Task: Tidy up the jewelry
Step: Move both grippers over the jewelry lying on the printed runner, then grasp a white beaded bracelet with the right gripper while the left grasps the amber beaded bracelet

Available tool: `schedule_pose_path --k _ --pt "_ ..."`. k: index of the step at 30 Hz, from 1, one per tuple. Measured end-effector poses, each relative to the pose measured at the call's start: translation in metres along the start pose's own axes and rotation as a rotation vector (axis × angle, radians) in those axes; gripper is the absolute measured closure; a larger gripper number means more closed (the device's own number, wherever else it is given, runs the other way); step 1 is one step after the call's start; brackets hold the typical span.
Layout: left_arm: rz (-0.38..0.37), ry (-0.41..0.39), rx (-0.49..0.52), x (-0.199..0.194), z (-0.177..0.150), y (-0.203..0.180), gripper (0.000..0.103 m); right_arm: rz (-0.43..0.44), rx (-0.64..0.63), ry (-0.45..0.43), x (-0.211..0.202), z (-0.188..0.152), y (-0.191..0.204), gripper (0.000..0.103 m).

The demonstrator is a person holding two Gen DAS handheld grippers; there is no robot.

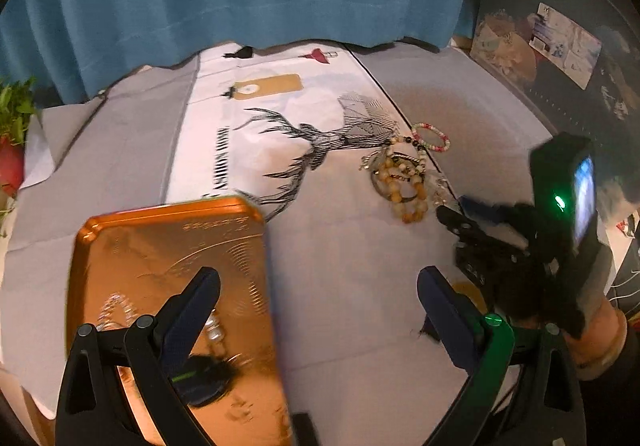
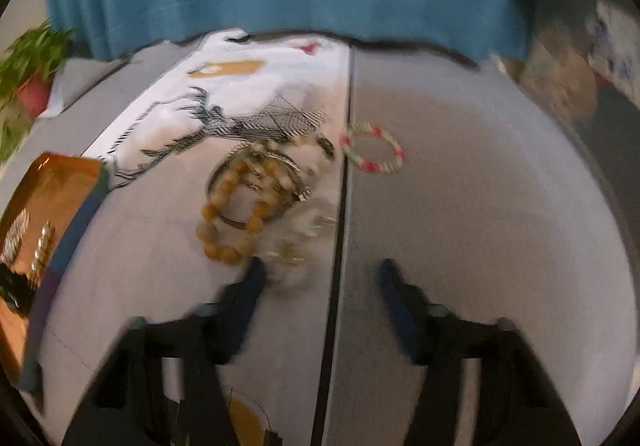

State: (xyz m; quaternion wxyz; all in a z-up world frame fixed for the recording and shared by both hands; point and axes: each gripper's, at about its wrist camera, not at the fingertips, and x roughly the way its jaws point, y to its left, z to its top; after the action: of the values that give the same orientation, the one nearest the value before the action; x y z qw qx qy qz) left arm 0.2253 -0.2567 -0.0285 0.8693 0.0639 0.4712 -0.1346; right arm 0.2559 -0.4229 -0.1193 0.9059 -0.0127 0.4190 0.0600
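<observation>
Hovering both tools over the table: left gripper (image 1: 318, 288) has its jaws spread wide with nothing between them, above the edge of the orange embossed metal tray (image 1: 172, 258), which already carries a few small pieces. Right gripper (image 2: 320, 274) also shows a clear gap between its fingers in its own view, holding nothing, aimed at the jewelry pile.

Pile sits on the grey table cover (image 2: 480, 206): amber round-bead bracelet (image 2: 234, 222) tangled with a dark metal bangle (image 2: 224, 216) and small silvery bits (image 2: 296, 242). Pink-and-cream beaded bracelet (image 2: 372, 152) lies apart, just across the dark seam.

Risks:
- tangle means grabbing one piece likely drags the others off
- motion blur suggests fast travel, could overshoot and scatter the silvery bits
- thin chains may slip between the pads
</observation>
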Motion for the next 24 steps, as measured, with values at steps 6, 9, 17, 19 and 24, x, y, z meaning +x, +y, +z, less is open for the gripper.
schedule_pose_path --k 6,9,17,19,24 --pt "-0.084 0.069 0.019 0.044 0.019 -0.024 0.005 0.012 0.051 -0.005 -0.012 -0.014 -0.022 0.090" --pt "-0.107 0.076 0.007 0.066 0.029 -0.031 0.005 0.024 0.082 -0.010 -0.016 -0.019 -0.036 0.090" --pt "-0.080 0.126 -0.040 0.103 0.043 -0.033 0.006 0.042 0.104 -0.017 -0.019 -0.024 -0.042 0.090" --pt "-0.076 0.129 -0.049 0.106 0.043 -0.030 0.007 0.049 0.110 -0.018 -0.018 -0.024 -0.043 0.090" --pt "-0.057 0.140 -0.019 0.114 0.041 -0.030 0.017 0.053 0.113 -0.018 -0.018 -0.024 -0.045 0.090"
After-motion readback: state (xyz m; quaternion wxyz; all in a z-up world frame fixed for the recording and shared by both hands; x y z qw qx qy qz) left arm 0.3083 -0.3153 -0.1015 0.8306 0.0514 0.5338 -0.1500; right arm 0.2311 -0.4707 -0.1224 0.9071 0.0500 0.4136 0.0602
